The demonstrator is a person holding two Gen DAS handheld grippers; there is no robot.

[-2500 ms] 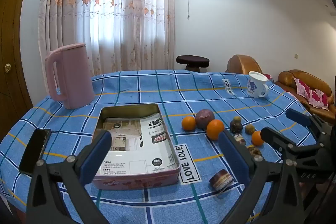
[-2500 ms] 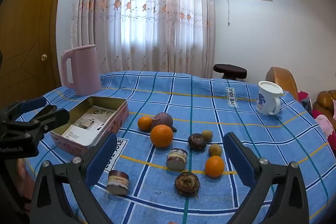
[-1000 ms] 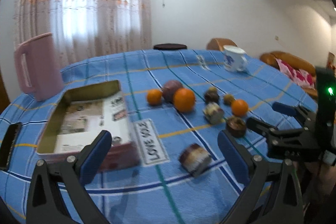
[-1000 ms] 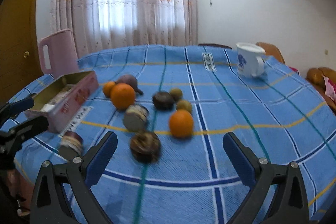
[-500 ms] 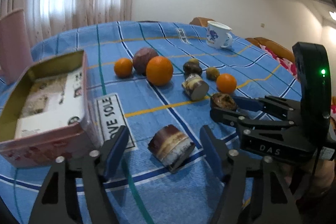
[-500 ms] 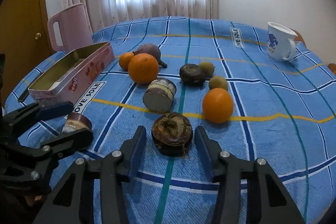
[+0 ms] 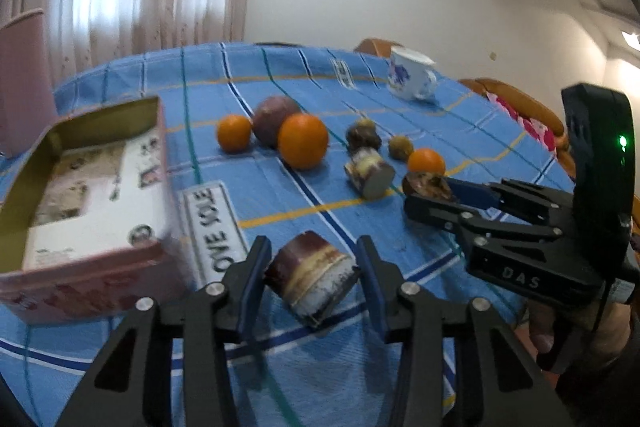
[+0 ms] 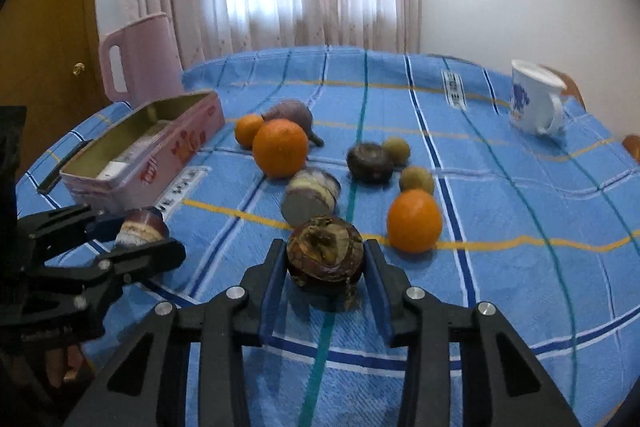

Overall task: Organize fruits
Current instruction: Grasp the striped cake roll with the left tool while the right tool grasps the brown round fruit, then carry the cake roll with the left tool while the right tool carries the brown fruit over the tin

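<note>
A cut purple-and-cream fruit chunk (image 7: 310, 277) lies on the blue checked tablecloth. My left gripper (image 7: 311, 243) has its jaws closing on the chunk, and both pads touch its sides. A dark brown fruit with a torn top (image 8: 325, 259) sits between the pads of my right gripper (image 8: 325, 245). Those jaws are closing too, and the pads meet the fruit's flanks. Each gripper also shows in the other view: right gripper (image 7: 428, 193), left gripper (image 8: 148, 237). Behind them lie a big orange (image 8: 280, 147), two smaller oranges, a round purple fruit (image 7: 276, 119) and another cut chunk (image 8: 310, 195).
An open pink tin box (image 7: 80, 291) lined with paper stands at the left. A pink jug (image 8: 140, 59) stands behind it. A white mug (image 8: 534, 103) is at the far right. Small dark and green-brown fruits (image 8: 370, 157) lie mid-table. A hand holds the right gripper's handle.
Both grippers came down and forward toward the table. Their jaws narrowed from wide open to touching the chunk and the brown fruit, which were out ahead before.
</note>
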